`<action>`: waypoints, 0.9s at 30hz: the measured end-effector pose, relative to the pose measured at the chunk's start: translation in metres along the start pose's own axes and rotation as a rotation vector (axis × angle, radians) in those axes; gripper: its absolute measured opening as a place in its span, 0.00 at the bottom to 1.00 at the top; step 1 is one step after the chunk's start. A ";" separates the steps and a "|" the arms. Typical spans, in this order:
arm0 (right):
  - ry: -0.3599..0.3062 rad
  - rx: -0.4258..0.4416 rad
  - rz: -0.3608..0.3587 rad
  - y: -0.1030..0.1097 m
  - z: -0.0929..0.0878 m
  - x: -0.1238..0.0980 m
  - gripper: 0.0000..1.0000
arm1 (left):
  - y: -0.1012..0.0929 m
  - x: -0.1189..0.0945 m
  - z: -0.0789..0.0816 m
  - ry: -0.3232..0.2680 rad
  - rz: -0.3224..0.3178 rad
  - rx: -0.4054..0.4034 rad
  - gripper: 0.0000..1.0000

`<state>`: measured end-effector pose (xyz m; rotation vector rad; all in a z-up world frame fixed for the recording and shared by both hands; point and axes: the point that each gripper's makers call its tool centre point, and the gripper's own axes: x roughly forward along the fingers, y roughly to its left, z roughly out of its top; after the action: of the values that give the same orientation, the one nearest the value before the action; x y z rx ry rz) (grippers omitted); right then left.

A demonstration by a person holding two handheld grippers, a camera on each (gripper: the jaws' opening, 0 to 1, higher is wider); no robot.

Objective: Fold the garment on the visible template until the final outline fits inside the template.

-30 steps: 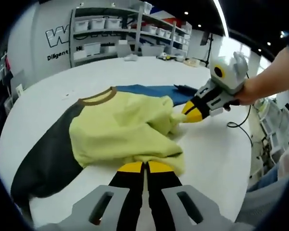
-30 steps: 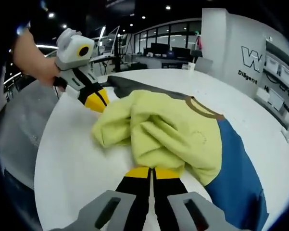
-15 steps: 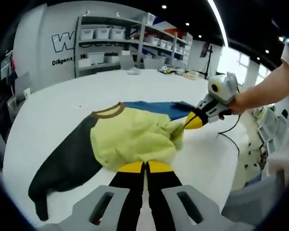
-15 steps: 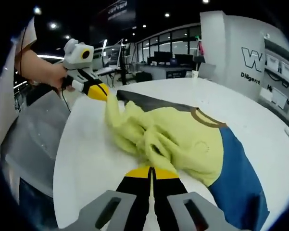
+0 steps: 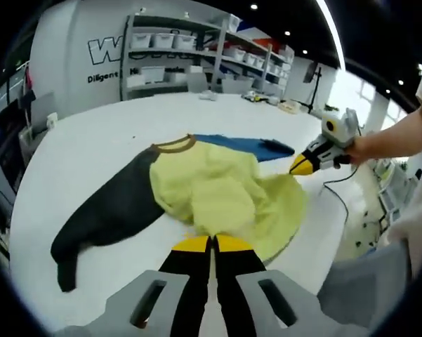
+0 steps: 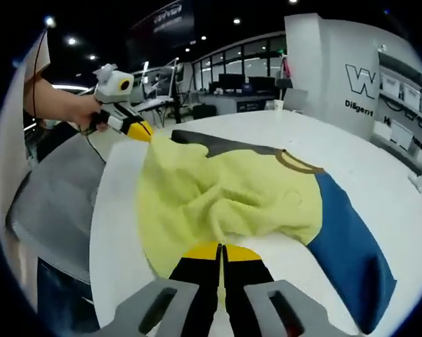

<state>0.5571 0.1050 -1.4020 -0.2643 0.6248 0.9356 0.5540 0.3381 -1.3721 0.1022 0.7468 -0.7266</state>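
A sweatshirt with a yellow body (image 5: 211, 189), brown collar (image 5: 174, 144), dark grey sleeve (image 5: 105, 210) and blue sleeve (image 5: 246, 144) lies on the white round table (image 5: 91, 133). My left gripper (image 5: 212, 243) is shut on the yellow hem at the near edge. The right gripper (image 5: 300, 166), held by a hand, pinches the hem's other end at the right. In the right gripper view my right gripper (image 6: 221, 251) is shut on the yellow hem, and the left gripper (image 6: 142, 130) holds the far corner. The yellow body (image 6: 225, 189) is stretched between them, with the blue sleeve (image 6: 347, 239) at the right.
Shelves with white bins (image 5: 196, 49) stand behind the table. A black cable (image 5: 337, 196) runs across the table near the right hand. The table's edge is close by both grippers, with a person's grey trousers (image 6: 56, 210) just beyond it.
The two grippers have drawn apart along the table's edge. The bunched yellow hem has been pulled out into a wide, taut sheet between them.
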 end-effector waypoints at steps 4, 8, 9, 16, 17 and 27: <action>0.032 0.018 -0.024 0.001 -0.019 0.004 0.08 | 0.005 0.001 -0.030 0.043 0.019 -0.048 0.00; 0.068 0.034 -0.057 -0.009 -0.035 0.008 0.30 | 0.004 0.000 -0.048 0.076 0.016 -0.062 0.00; 0.081 0.044 -0.061 -0.012 -0.039 0.009 0.31 | 0.004 0.000 -0.051 0.081 0.017 -0.060 0.00; 0.115 0.037 -0.005 -0.010 -0.040 0.016 0.19 | 0.000 -0.006 -0.061 0.101 0.007 -0.091 0.00; 0.120 0.042 -0.002 -0.009 -0.040 0.015 0.14 | -0.001 -0.007 -0.064 0.108 0.004 -0.093 0.00; 0.160 0.038 -0.034 0.020 -0.061 -0.014 0.00 | -0.013 -0.012 -0.080 0.144 -0.010 -0.091 0.00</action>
<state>0.5115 0.0783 -1.4410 -0.3166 0.7822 0.8741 0.4928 0.3612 -1.4213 0.0689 0.9171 -0.6993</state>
